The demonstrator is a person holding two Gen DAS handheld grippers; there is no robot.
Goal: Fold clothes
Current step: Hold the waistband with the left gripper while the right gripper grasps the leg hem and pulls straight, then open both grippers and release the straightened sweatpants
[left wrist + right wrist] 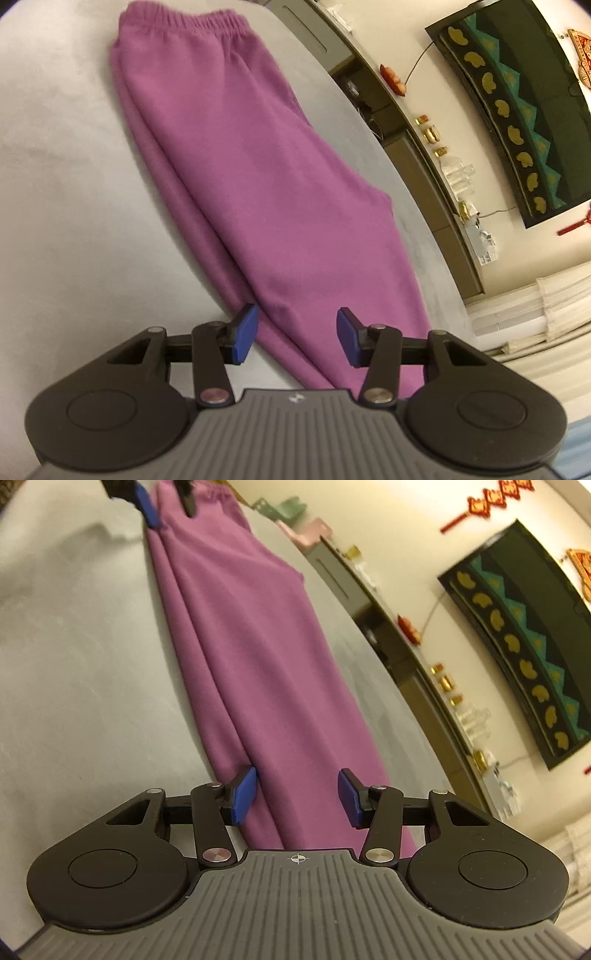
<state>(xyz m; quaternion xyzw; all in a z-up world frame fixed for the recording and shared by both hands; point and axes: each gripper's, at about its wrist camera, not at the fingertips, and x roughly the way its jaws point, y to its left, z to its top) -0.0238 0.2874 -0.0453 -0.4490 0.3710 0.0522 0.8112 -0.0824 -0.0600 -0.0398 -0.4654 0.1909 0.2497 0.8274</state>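
Both tongs, left gripper [295, 334] and right gripper [297, 797], gape empty over your lengthwise-folded purple fleece sweatpants [236, 155]; crosswise folds remain

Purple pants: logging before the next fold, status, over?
Left tongs open, right tongs open, both over the cloth. Purple pants flat on grey table, legs stacked. Nothing in the way.

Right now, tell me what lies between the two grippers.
Only the purple pants, stretched along the gray table from the right gripper to the left gripper, seen in the right wrist view.
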